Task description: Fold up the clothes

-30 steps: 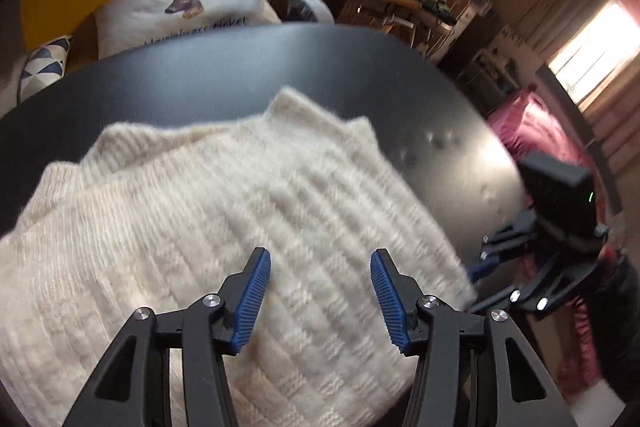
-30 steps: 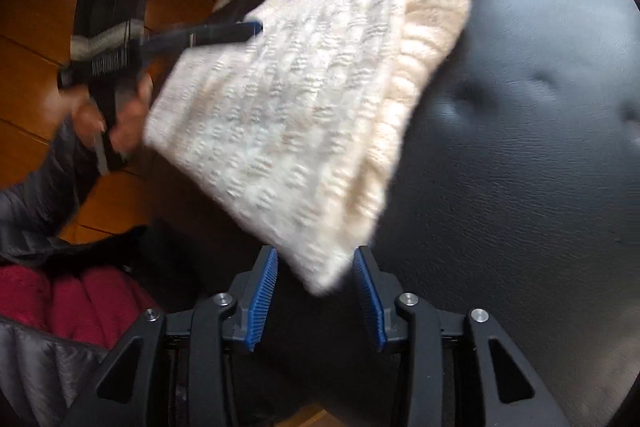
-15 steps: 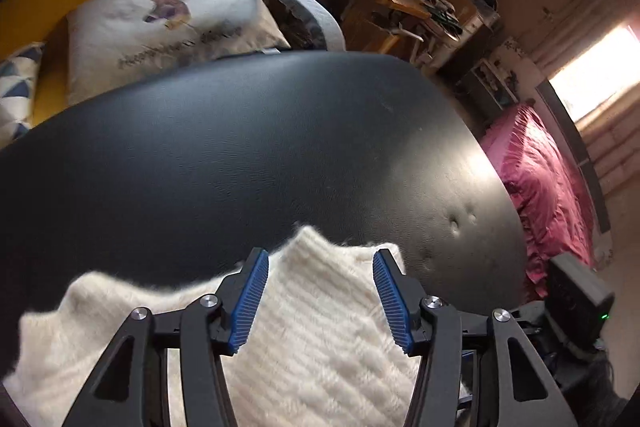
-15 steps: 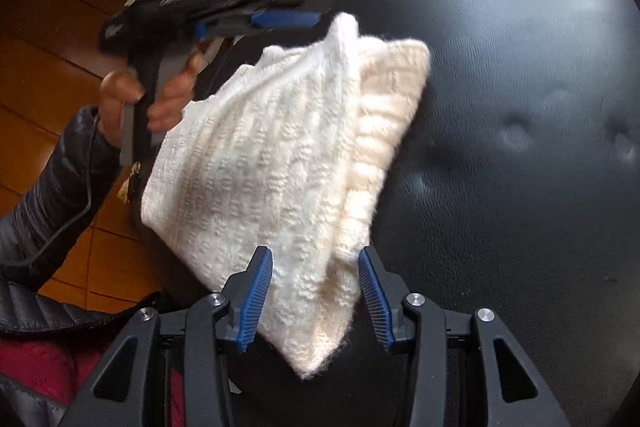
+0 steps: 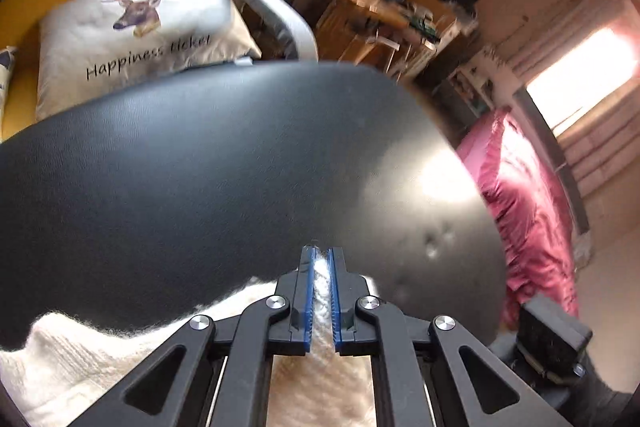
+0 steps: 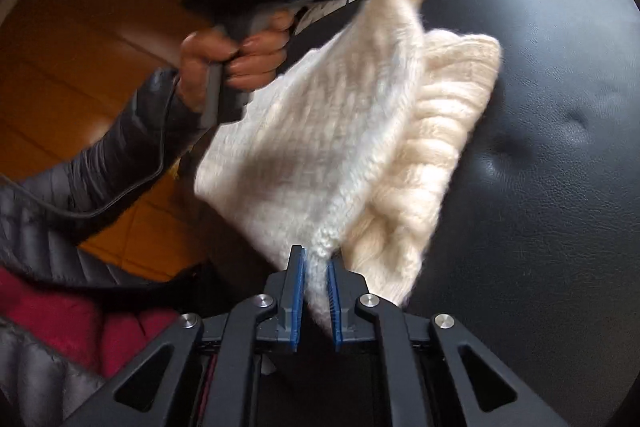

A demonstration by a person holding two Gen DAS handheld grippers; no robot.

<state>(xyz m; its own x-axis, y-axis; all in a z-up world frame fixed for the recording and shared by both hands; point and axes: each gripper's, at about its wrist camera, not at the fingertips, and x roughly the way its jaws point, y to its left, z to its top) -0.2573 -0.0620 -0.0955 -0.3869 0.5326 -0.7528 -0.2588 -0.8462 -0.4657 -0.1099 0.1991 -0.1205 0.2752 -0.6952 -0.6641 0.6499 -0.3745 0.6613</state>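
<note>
Cream sweater (image 6: 344, 131): lay near the black ottoman's (image 6: 560, 187) edge, as before.
Left gripper (image 5: 321, 259): fingers, open a second ago, had pinched its far corner.
Right gripper (image 6: 316, 267): fingers, earlier apart, had clamped its near corner.

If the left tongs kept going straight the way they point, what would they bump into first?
Probably the black padded leather surface just ahead. The left tongs, clamped on the cream knitted sweater, angle down toward it, though depth is hard to judge.
</note>
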